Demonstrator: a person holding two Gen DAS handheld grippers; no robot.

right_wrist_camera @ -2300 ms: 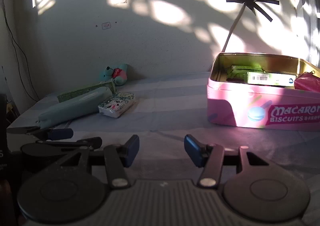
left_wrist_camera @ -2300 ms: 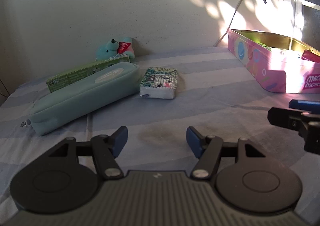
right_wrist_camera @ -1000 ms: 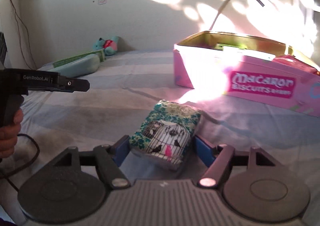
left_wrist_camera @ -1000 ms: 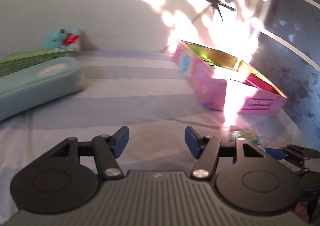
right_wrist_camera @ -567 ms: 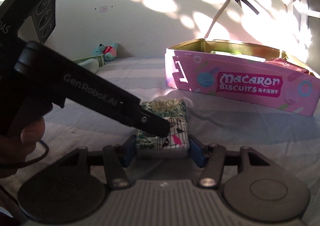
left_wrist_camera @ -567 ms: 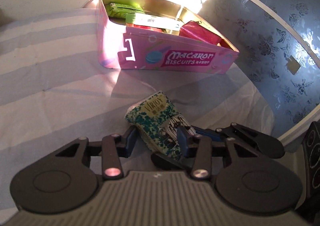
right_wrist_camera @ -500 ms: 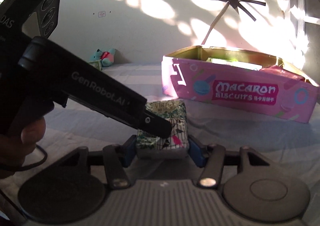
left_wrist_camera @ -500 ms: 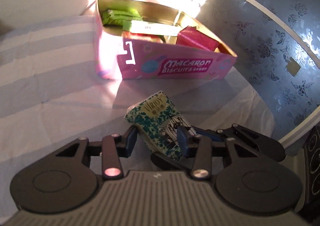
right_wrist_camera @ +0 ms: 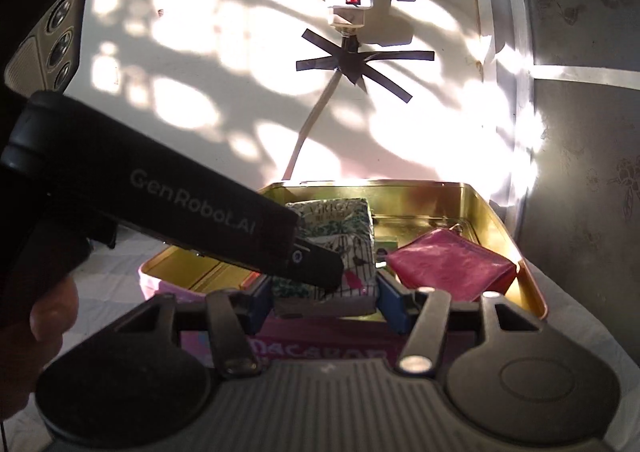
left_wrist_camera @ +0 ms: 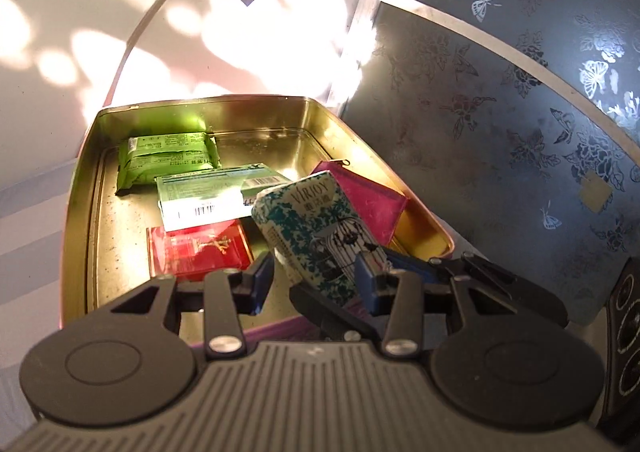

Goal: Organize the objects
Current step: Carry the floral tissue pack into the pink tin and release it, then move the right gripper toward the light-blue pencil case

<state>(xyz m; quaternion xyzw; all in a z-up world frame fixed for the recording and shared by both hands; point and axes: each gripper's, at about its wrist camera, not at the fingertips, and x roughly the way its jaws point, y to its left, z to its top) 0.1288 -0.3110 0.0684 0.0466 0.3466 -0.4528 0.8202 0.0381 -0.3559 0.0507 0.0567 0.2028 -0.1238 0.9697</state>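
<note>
- Over the open pink biscuit tin (left_wrist_camera: 76,187), both grippers now carry the patterned tissue pack (left_wrist_camera: 320,228); half a second ago it was low over the striped bedsheet in front of the tin, and a second ago it lay on the sheet.
- The right gripper (right_wrist_camera: 322,298) has its blue pads against the pack's two sides, clamped on it. Its jaws were closing within the last second and have since held steady.
- The left gripper (left_wrist_camera: 316,280) is at its narrowest, with the pack's near end between the fingers; its right pad presses the pack, but the left pad may stand a little off, the view being poor there.
- Inside the tin lie a green wrapper (left_wrist_camera: 168,155), a green box (left_wrist_camera: 212,191), a red packet (left_wrist_camera: 196,248) and a pink pouch (right_wrist_camera: 452,268).
- The pack hangs tilted above the contents, not yet set down, so the carry looks done and the release is what remains.
</note>
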